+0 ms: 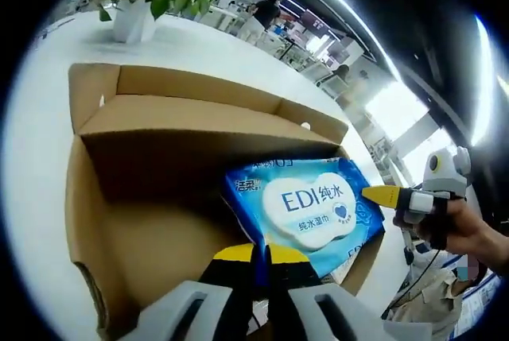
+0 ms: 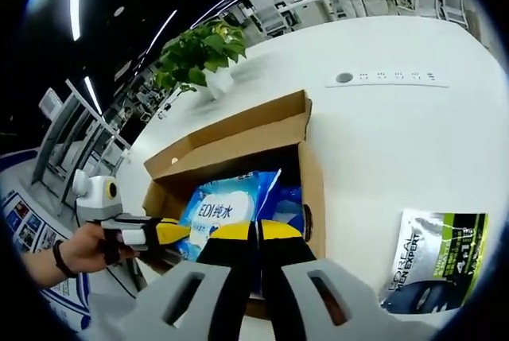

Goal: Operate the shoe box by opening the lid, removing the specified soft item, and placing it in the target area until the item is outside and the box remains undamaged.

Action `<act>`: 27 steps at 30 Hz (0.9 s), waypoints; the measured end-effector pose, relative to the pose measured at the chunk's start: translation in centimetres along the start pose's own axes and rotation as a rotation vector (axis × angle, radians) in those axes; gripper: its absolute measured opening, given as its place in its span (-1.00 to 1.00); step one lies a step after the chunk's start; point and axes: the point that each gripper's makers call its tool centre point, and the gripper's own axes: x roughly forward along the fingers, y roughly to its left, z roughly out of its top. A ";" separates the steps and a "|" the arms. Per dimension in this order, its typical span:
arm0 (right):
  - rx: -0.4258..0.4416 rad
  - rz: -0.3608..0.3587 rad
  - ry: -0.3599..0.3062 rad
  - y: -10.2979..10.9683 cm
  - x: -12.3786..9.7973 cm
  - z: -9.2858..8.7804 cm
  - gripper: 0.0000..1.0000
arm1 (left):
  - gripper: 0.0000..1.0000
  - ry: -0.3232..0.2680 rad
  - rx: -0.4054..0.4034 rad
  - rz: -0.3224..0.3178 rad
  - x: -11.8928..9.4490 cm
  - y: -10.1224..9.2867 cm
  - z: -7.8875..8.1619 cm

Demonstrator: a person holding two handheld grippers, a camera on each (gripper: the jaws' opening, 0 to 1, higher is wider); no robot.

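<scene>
- The left gripper (image 1: pixel 262 255), nearest in the left gripper view, has its yellow-tipped jaws pressed together on the near edge of the blue wet-wipes pack (image 1: pixel 306 207).
- In the right gripper view the right gripper (image 2: pixel 258 234) likewise has its jaws together at the pack's (image 2: pixel 224 212) edge; whether it truly pinches the film or only rests against it I cannot tell.
- The pack sits half risen from the open cardboard shoe box (image 1: pixel 143 198), leaning on the box's right wall, printed face toward the left gripper's camera.
- Its long axis runs slantwise from low inside the box up toward the rim, far end highest.
- Risk, as I judge it: two pulls in different directions could tear the thin film, or the pack could slip free and drop back.
- Dragging it against the wall may bend or rip the cardboard, or shift the box on the white table (image 2: pixel 398 134).
- Farther off: a dark sachet (image 2: pixel 437 257) on the table, then a potted plant (image 2: pixel 203 59).
</scene>
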 end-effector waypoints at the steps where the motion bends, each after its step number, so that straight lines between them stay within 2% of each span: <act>1: -0.001 0.002 0.001 0.0 0.0 0.0 -1.00 | -0.94 -0.004 0.000 -0.002 -0.1 -0.1 0.0; 7: -0.043 0.020 -0.003 0.5 -0.1 0.1 -1.00 | -0.95 -0.043 0.003 -0.007 -1.1 -0.4 0.5; 20: -0.050 0.045 -0.061 2.0 -1.1 1.7 -1.00 | -0.96 -0.117 0.022 -0.012 -3.2 -1.0 2.8; 27: -0.046 0.047 -0.085 2.2 -1.9 2.2 -1.00 | -0.96 -0.149 0.032 -0.025 -3.9 -1.9 4.1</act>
